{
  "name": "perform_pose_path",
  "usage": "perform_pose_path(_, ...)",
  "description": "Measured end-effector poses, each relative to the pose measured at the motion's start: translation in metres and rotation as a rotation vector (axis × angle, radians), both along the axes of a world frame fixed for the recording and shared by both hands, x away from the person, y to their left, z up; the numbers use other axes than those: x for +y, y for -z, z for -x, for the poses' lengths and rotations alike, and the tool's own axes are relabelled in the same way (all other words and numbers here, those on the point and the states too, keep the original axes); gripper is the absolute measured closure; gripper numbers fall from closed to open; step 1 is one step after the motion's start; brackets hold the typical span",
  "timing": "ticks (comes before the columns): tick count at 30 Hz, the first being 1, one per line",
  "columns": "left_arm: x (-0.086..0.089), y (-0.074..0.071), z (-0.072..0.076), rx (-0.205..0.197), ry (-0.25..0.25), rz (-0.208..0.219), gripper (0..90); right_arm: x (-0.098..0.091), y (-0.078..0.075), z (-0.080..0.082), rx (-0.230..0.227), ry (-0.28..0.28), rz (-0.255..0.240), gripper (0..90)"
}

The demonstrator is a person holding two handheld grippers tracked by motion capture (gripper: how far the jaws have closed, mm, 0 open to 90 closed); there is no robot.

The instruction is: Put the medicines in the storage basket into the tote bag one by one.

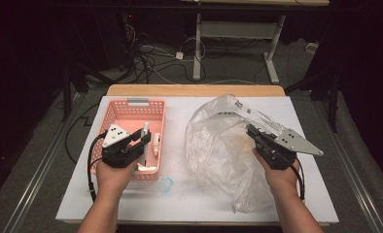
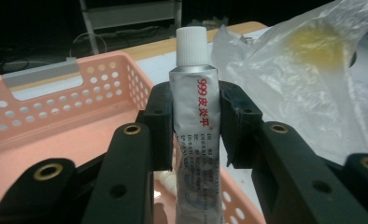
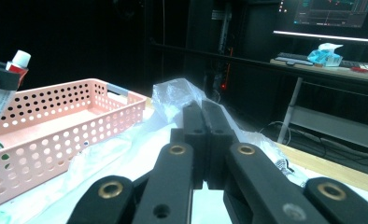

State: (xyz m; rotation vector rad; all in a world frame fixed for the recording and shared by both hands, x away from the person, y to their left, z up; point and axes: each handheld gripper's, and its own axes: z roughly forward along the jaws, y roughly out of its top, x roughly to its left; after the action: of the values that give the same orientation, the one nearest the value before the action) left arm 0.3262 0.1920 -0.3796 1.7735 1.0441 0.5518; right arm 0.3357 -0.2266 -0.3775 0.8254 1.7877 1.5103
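L gripper [image 2: 194, 126] clamps tube [image 2: 197, 140], R gripper [image 3: 204, 135] maybe pinching bag [image 1: 218, 145]

Overhead light falls brightly on the white tabletop [image 1: 189, 204] while the surrounding room sits in near darkness. Glare whitens the plastic bag [image 2: 308, 79]; close-up tool views are soft and grainy.
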Motion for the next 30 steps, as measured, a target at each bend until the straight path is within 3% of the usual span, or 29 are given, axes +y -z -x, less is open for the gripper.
perform_pose_path(15, -0.028, -0.009, 0.011, -0.015, 0.106, 0.048, 66.1, 0.002, 0.0, 0.001, 0.001, -0.002, 0.0, 90.0)
perform_pose_path(30, -0.064, -0.001, 0.017, -0.014, 0.199, 0.019, 66.1, 0.004, 0.001, 0.001, -0.001, -0.008, 0.01, 90.0)
